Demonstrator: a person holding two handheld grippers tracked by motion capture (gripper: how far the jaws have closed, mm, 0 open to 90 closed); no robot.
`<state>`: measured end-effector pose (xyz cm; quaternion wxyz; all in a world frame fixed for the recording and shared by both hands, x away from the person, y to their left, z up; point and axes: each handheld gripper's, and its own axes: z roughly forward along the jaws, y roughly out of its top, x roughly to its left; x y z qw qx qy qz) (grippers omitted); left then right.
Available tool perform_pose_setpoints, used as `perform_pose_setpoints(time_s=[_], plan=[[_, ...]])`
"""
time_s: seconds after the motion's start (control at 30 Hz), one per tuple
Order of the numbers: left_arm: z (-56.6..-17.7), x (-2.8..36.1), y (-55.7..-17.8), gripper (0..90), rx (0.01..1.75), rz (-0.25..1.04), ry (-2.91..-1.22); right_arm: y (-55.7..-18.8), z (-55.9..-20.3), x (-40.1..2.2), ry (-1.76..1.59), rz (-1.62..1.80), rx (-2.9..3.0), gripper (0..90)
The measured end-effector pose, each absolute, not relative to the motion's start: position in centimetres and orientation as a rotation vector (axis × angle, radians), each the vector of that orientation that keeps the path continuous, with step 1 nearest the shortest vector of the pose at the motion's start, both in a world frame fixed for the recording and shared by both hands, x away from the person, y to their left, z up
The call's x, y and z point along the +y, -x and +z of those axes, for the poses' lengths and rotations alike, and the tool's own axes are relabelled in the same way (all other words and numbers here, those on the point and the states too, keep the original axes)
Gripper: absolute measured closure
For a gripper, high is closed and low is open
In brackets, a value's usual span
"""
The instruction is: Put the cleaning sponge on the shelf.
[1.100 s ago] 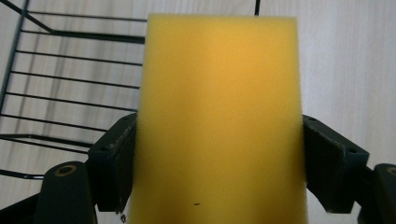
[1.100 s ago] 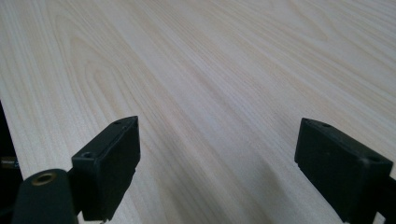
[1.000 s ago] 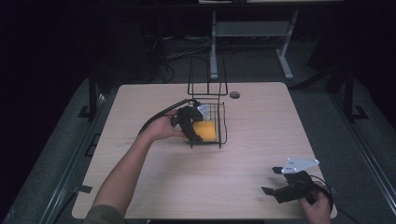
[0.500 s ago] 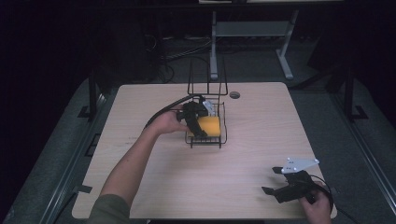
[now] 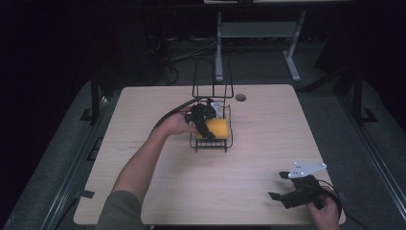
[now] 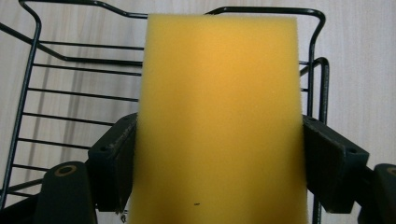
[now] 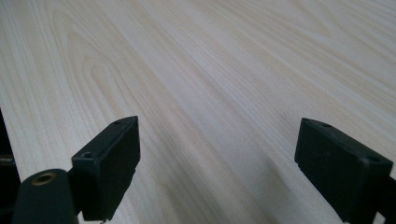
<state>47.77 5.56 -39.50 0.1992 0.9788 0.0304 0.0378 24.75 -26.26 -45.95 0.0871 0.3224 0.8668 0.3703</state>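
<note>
A yellow sponge [image 6: 219,116] sits between the two black jaws of my left gripper [image 6: 219,163], which is shut on it. In the high view the left gripper [image 5: 207,125] holds the sponge [image 5: 218,128] over the low tray of a black wire rack [image 5: 211,143] at mid table. The rack's wires [image 6: 56,100] run behind the sponge in the left gripper view. My right gripper [image 5: 282,184] rests low near the table's front right corner, open, with bare wood [image 7: 210,93] between its jaws.
The rack has tall upright wire loops [image 5: 212,79] at its back. A round grommet [image 5: 241,97] sits in the table near the far edge. A stand [image 5: 258,33] and cables lie on the floor beyond the light wooden table [image 5: 268,124].
The left hand has carried the sponge a little toward the near side and lower into the rack. The right gripper has stayed in place.
</note>
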Motion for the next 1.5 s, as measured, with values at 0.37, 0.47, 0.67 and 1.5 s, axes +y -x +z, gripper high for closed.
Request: perform_pose_setpoints(time_s=[0.37,0.47,0.67,1.5], plan=[[-39.9,6.0,-48.4,18.8,0.131,0.087,-2.720,-24.7,-46.0,-26.1,-0.958,1.100,2.591,13.9],[-39.8,6.1,-48.3,18.7,0.130,0.101,-2.724,-24.7,-46.0,-26.1,-0.957,1.098,2.592,13.9],[-39.0,6.3,-48.2,19.5,0.127,0.138,-2.685,-24.7,-46.1,-26.1,-0.950,1.094,2.597,13.9],[-37.5,5.5,-46.6,21.6,0.045,0.170,-2.678,-24.7,-46.1,-25.9,-0.946,1.098,2.610,13.9]])
